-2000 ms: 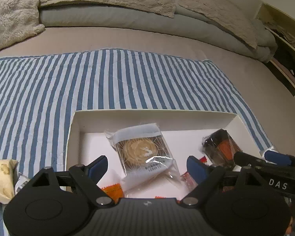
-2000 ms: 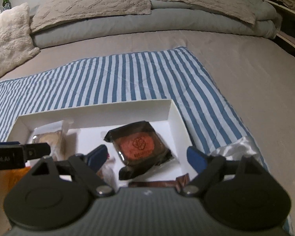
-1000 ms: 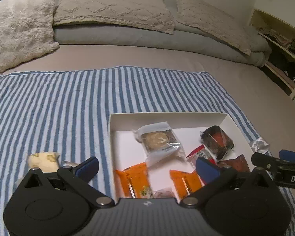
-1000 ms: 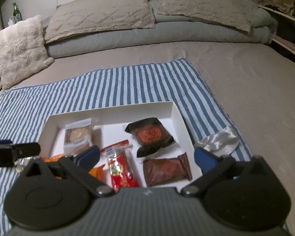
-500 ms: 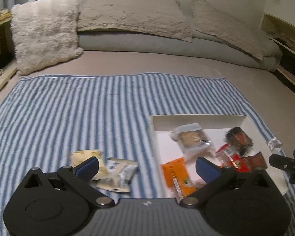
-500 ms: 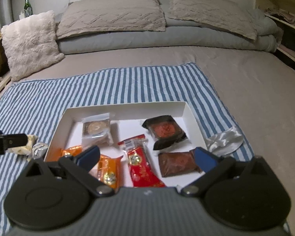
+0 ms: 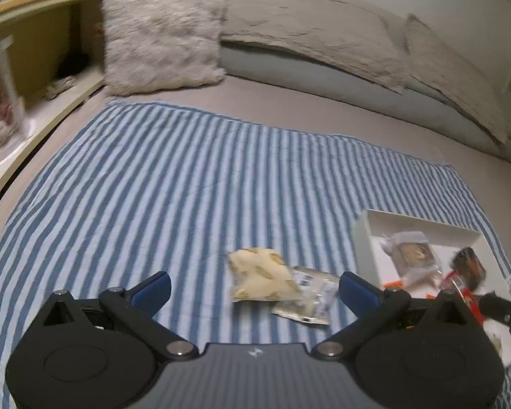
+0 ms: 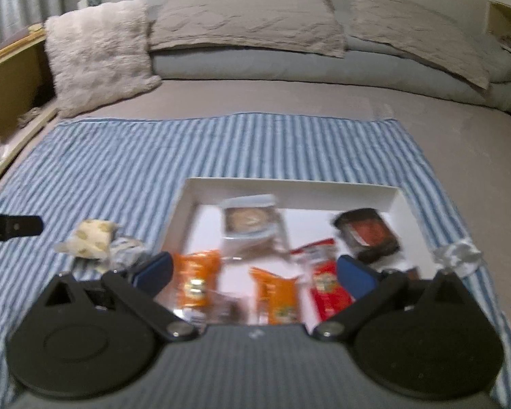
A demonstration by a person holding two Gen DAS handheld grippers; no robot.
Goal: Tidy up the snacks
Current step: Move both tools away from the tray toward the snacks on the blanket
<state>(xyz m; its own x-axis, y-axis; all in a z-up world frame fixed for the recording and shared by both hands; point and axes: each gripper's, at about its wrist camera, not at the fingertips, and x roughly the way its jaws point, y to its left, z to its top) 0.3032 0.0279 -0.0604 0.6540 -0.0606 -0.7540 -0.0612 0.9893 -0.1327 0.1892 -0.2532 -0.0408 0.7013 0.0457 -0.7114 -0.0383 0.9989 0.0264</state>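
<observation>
Bed: the striped cloth [image 7: 194, 184] covers the near part of the bed [image 7: 323, 112], and everything you work with lies on this cloth.
Box: the white box [image 8: 291, 187] sits on the cloth toward its right edge and already holds several packets, among them two orange packets [image 8: 196, 279] and a red packet [image 8: 327, 279].
Loose snacks: the yellow snack bag [image 7: 260, 272] and the pale foil packet [image 7: 310, 294] lie on the cloth just beside the left wall of the box, touching each other, the foil one nearer the box.
Key relation: in the left wrist view the yellow bag lies straight ahead between the jaws of your left gripper [image 7: 253, 286], a little to the right of centre. Its long axis seems to run away from you and slightly to the left, but blur makes this uncertain.
Nearer arm: I judge your left gripper is nearer to both loose snacks; your right gripper [image 8: 253, 272] faces the box.
Jaws: both pairs stand wide apart and hold nothing.
Left view only: it shows the yellow bag lined up between the left jaws, and the foil packet lying partly under the bag's right edge.
Right view only: it shows the whole inside of the box and a crumpled silver wrapper [image 8: 458, 255] outside the right wall.
</observation>
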